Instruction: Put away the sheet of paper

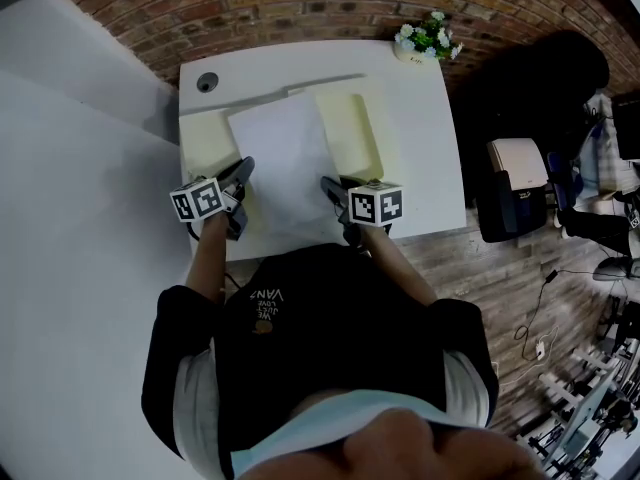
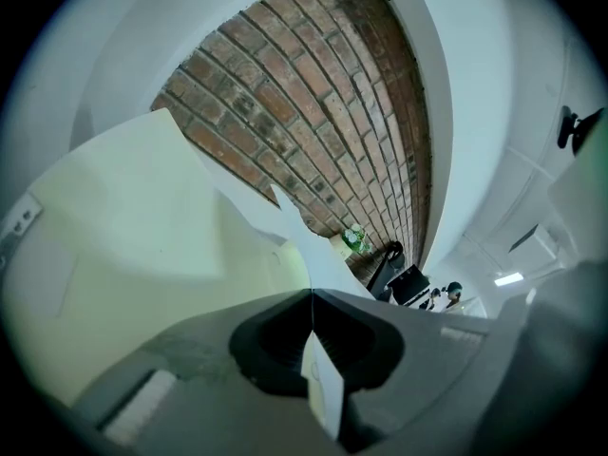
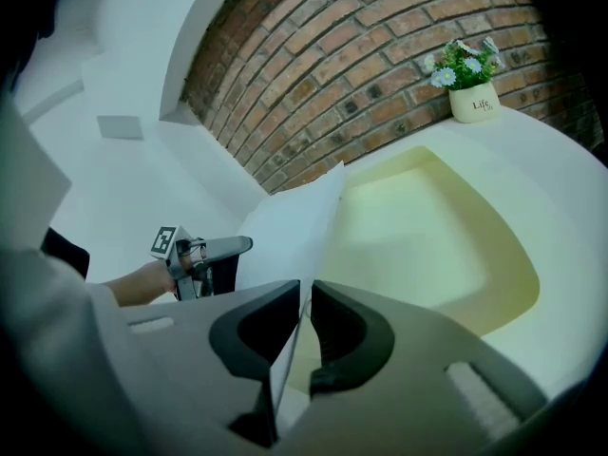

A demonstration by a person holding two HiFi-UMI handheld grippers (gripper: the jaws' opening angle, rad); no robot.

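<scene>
A white sheet of paper (image 1: 285,163) lies over an open pale yellow folder (image 1: 357,128) on the white desk (image 1: 425,178). My left gripper (image 1: 245,168) is at the sheet's near left corner, and in the left gripper view its jaws (image 2: 311,297) are shut on the paper's edge (image 2: 321,388). My right gripper (image 1: 328,183) is at the near right corner. In the right gripper view its jaws (image 3: 306,288) stand slightly apart with the paper (image 3: 285,226) between them, resting against the left jaw. The sheet rises from the folder (image 3: 427,226) between both grippers.
A small pot of flowers (image 1: 427,38) stands at the desk's far right corner against the brick wall. A round cable hole (image 1: 207,83) is at the far left. A bin and dark furniture (image 1: 518,198) stand right of the desk on the wooden floor.
</scene>
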